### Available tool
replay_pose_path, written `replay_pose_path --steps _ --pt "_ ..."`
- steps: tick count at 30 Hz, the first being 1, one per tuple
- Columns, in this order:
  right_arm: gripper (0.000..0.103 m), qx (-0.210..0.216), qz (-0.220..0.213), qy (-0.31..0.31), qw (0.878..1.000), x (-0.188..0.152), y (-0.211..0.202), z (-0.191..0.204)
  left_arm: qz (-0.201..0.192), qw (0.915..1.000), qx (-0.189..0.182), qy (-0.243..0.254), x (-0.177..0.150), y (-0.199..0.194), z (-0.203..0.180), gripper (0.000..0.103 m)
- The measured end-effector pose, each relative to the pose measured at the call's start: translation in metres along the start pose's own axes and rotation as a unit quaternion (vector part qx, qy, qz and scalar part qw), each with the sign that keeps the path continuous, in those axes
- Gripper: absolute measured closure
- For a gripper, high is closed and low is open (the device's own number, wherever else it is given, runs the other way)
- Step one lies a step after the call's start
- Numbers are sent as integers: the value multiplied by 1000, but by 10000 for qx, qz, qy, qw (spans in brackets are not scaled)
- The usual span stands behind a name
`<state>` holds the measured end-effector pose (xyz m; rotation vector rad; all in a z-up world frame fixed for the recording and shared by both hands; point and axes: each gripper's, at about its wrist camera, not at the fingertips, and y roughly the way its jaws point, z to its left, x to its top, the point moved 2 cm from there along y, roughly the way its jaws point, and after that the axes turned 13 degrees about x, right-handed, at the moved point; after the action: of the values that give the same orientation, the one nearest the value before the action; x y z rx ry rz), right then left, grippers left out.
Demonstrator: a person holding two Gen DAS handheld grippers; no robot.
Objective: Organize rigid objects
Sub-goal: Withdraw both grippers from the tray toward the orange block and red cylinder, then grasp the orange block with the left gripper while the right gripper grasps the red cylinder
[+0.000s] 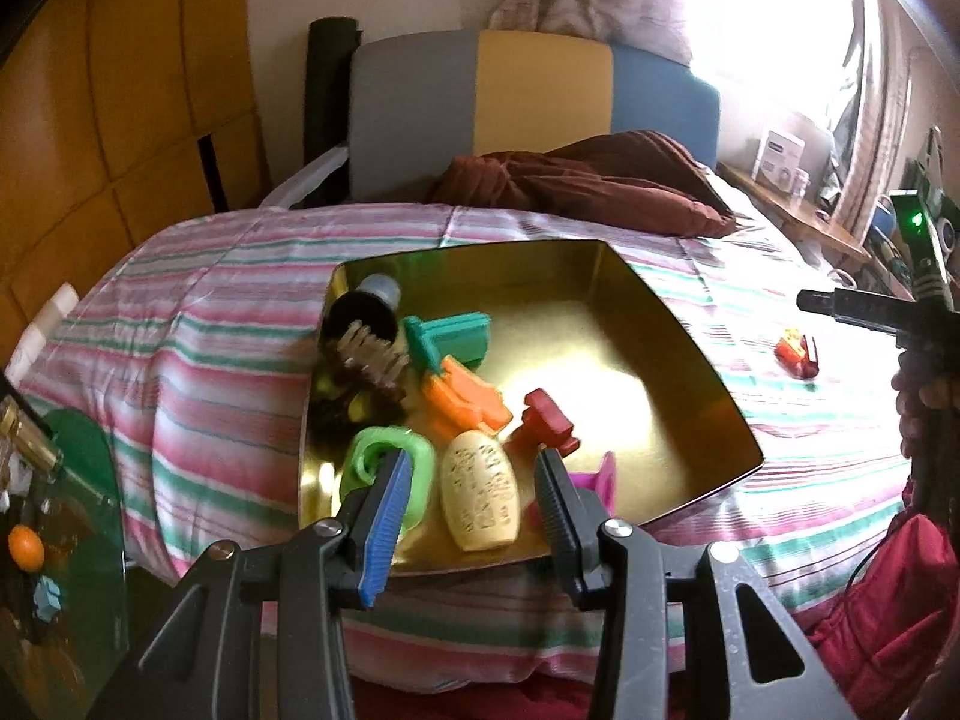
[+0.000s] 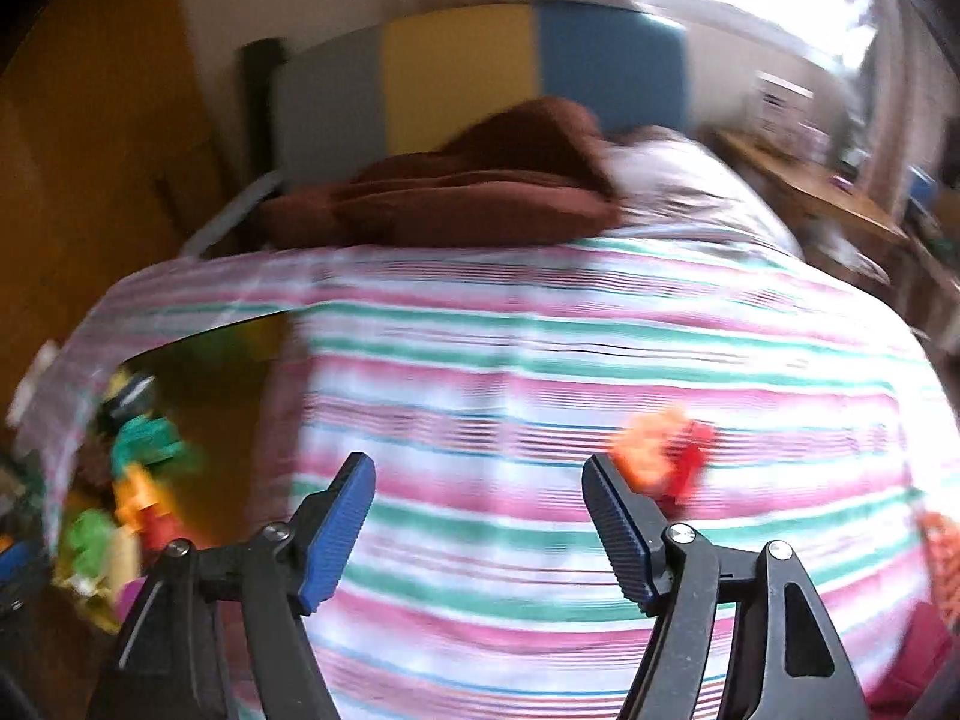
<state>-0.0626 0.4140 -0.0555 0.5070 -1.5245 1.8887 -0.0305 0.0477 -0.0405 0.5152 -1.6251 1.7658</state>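
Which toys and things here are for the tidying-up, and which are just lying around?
For the tidying:
gold tray
green ring
cream oval piece
orange block
red-orange toy still on the bedspread

Just lying around:
brown cloth
striped bedspread
headboard

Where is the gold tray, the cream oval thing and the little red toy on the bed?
gold tray (image 1: pixel 690 354): left wrist view, right rim.
cream oval thing (image 1: pixel 480 495): left wrist view, patterned top.
little red toy (image 1: pixel 797 351): left wrist view, body.
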Motion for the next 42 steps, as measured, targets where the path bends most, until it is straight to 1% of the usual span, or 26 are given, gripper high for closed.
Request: replay_pose_path --steps 4,7,8,9,10,11,12,15,20,23,29,32,34,37,42 --pt "29 -541 -161 553 9969 0 -6 -62 -82 9997 -118 194 10 -3 -18 60" --pt "29 -1015 -396 1099 9880 -9 -13 -108 -155 9990 -207 377 18 -5 -36 60" --pt "29 -1154 -475 1338 9831 -13 -16 -121 -172 9985 -266 448 22 -6 -44 60" --pt "29 -1298 -506 1788 9740 -18 -21 -141 -182 9979 -345 525 25 -7 -53 60" --pt "29 -1331 -564 2076 9675 -20 -25 -152 -190 9974 -398 575 27 -7 -60 60" --pt "29 -1289 -753 2356 9603 -21 -32 -162 -191 9966 -465 645 30 -7 -71 60" --pt "29 -1266 -863 2511 9558 -21 -36 -167 -182 9959 -536 705 32 -6 -79 60" --pt "29 -1223 -948 2771 9483 -25 -42 -176 -109 9928 -816 872 38 -3 -108 60" --pt "29 -1080 -882 2904 9467 -21 -36 -178 -28 9850 -1156 1285 49 4 -162 60" --pt "29 -1002 -870 2989 9450 -26 -36 -179 31 9806 -1242 1515 56 13 -194 60" --pt "29 -820 -869 3142 9418 -31 -37 -181 264 9680 -1553 1952 69 37 -260 60" --pt "27 -732 -853 3153 9423 -31 -36 -180 603 9608 -1913 1916 77 57 -288 60" --pt "27 -698 -807 3147 9432 -31 -34 -178 751 9601 -1923 1888 83 73 -306 59" --pt "27 -615 -774 3158 9436 -31 -31 -178 913 9580 -2045 1793 91 90 -326 59" --pt "27 -485 -731 3302 9398 -32 -28 -181 1017 9537 -2192 1792 96 112 -358 59"
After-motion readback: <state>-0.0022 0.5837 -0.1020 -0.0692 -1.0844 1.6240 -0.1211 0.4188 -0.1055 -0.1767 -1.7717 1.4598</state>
